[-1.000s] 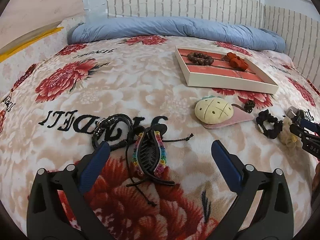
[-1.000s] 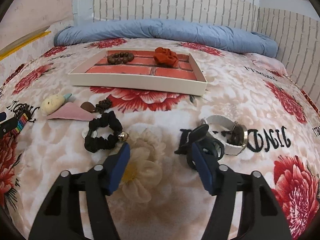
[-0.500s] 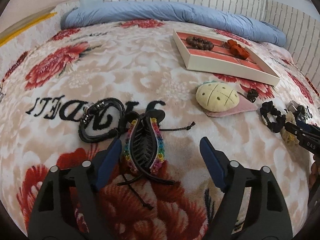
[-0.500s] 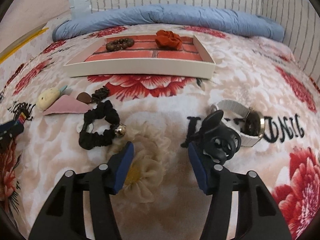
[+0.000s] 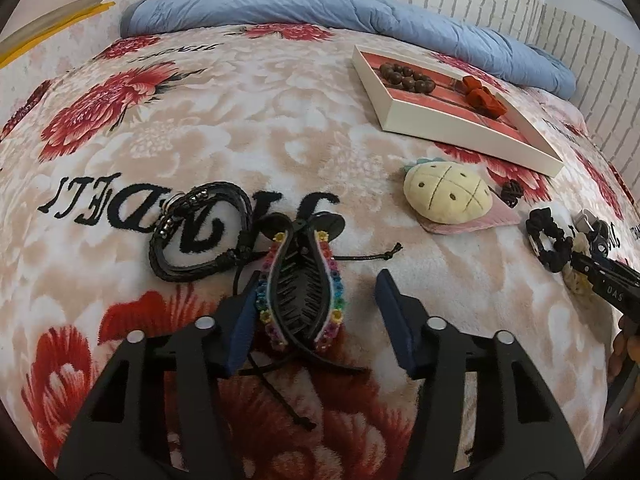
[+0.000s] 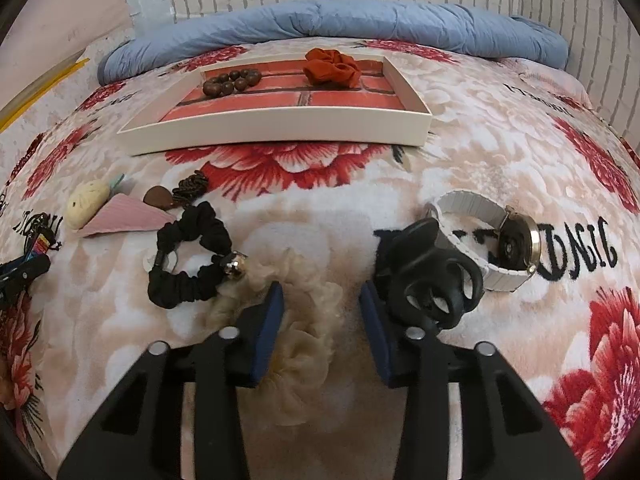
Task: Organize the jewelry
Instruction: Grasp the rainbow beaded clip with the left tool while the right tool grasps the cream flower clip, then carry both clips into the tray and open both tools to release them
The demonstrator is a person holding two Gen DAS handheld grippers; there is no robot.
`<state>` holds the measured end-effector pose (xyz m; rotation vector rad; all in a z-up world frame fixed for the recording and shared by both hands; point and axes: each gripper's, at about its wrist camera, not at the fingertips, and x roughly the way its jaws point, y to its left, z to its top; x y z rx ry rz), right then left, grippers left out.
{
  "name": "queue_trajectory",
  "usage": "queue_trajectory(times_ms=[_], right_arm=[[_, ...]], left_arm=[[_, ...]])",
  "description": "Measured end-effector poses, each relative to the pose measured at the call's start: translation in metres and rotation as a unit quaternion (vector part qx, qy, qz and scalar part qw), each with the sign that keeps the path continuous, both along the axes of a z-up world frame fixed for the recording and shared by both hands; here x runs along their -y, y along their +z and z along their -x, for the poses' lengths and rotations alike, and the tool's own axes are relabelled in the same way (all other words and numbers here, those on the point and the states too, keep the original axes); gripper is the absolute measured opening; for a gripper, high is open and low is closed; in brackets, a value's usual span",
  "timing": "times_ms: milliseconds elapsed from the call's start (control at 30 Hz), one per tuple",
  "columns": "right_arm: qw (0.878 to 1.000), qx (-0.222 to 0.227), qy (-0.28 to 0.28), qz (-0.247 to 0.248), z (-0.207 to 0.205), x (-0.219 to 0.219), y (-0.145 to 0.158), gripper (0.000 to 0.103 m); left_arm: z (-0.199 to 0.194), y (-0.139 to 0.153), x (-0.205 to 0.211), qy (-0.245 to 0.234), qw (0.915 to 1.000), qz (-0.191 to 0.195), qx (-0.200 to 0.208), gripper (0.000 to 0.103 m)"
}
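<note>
Both grippers look to be in the approach stage of a pick, each lowering over a piece that lies loose on the floral blanket (image 5: 248, 128), with the white tray (image 6: 276, 130) waiting farther back and already holding a brown bead bracelet (image 6: 230, 82) and a red scrunchie (image 6: 332, 67).

The left gripper (image 5: 316, 316) hangs low over the bed, tilted forward and down, its blue-padded fingers (image 5: 394, 314) spread wide and straddling the rainbow-beaded black claw clip (image 5: 302, 292). The left pad sits just beside the clip's edge; the right pad is apart from it. A braided black cord bracelet (image 5: 200, 236) lies just beside the clip, its loose cords trailing under it, so the close probably needs to catch the clip alone.

The right gripper (image 6: 320, 322) is also pitched down close to the blanket, fingers at a middling gap around the cream chiffon scrunchie (image 6: 304, 320), not yet pinching it. A black scrunchie (image 6: 188, 256) touches the cream one on the left, and a black claw clip (image 6: 434, 280) lies just outside the right finger, beside a white-strapped watch (image 6: 492, 240). The next move is likely to squeeze, lift, and carry to the tray.
</note>
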<state>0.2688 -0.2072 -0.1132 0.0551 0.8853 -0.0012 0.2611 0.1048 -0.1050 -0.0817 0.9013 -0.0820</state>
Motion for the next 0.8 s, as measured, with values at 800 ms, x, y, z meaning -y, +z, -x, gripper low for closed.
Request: queue_trajectory(times_ms=[800], right_arm=[[1.0, 0.011, 0.004, -0.021, 0.004, 0.007, 0.004, 0.009]], left_arm=[[0.011, 0.011, -0.005, 0.01, 0.9996, 0.004, 0.027, 0.036]])
